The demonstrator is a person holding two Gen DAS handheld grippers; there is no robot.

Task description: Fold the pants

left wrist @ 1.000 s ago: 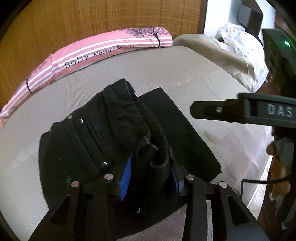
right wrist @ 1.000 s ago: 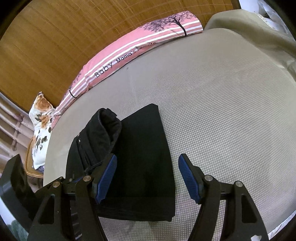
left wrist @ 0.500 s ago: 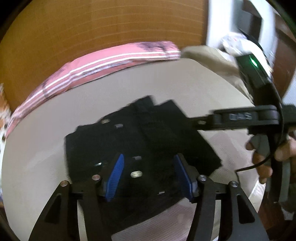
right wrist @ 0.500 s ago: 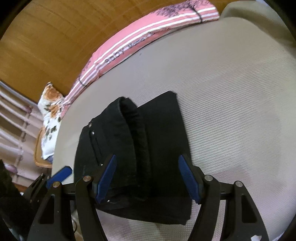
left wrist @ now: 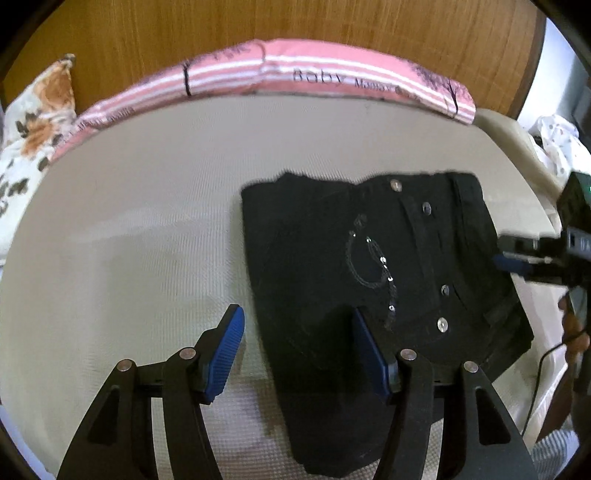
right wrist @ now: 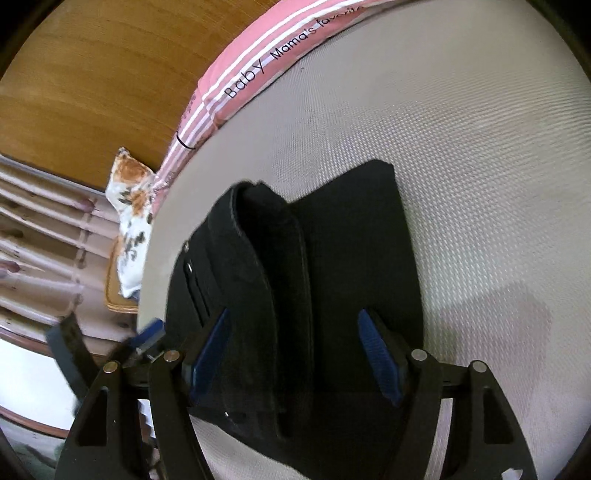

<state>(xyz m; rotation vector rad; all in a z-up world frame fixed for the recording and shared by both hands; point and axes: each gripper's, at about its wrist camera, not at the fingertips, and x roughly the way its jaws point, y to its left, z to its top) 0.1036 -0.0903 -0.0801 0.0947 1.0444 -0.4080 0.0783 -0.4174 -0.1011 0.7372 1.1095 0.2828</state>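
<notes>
Black pants [left wrist: 369, 266] lie folded flat on the bed, waistband and rivets toward the right. My left gripper [left wrist: 297, 350] hovers open over their near left edge, one pad above the mattress and the other above the cloth, pinching nothing. In the right wrist view the pants [right wrist: 325, 258] show a raised waistband fold running between the fingers of my right gripper [right wrist: 295, 354]. Its jaws are opening and the pads stand clear of the cloth. The right gripper's blue fingertip [left wrist: 513, 264] shows at the pants' right edge in the left wrist view.
The beige mattress [left wrist: 129, 240] stretches to the left. A pink striped pillow [left wrist: 314, 74] lies along the wooden headboard [left wrist: 258, 22]. A floral pillow [left wrist: 33, 122] sits at far left, a beige blanket [left wrist: 513, 147] at right. A person's hand [left wrist: 574, 332] holds the right gripper.
My left gripper let go of the bunched waistband, opened and swung left. The pants now lie flat. My right gripper dropped closer over the pants.
</notes>
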